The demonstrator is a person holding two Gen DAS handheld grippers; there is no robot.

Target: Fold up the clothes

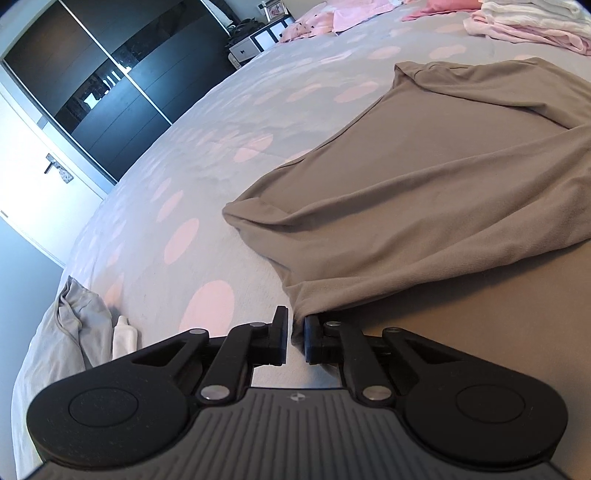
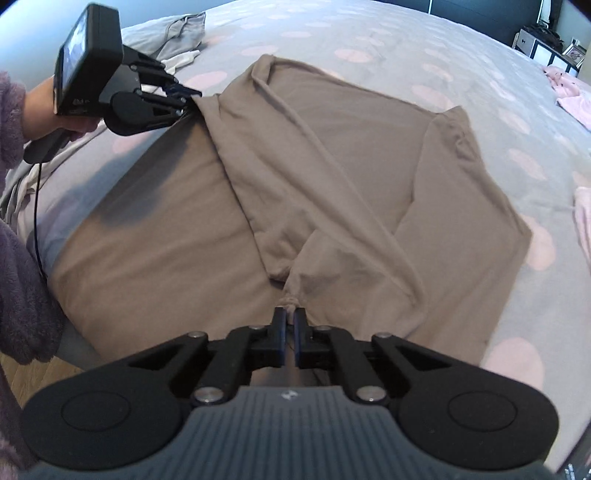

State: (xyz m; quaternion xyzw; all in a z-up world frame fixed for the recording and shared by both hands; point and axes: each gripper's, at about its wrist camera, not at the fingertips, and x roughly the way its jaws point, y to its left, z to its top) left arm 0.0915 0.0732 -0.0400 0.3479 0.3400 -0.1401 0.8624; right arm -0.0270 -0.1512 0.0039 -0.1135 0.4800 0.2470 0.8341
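A taupe long-sleeved top lies spread on the bed, one side folded over its middle. It also fills the right of the left wrist view. My left gripper is shut on a corner of the folded layer; in the right wrist view it holds that edge at the top left. My right gripper is shut on a bunched bit of the top's fabric at the near edge of the fold.
The bed has a grey cover with pink dots. Pink and white clothes are piled at the far side. A grey garment lies crumpled at the bed's edge. A dark sliding wardrobe stands beyond.
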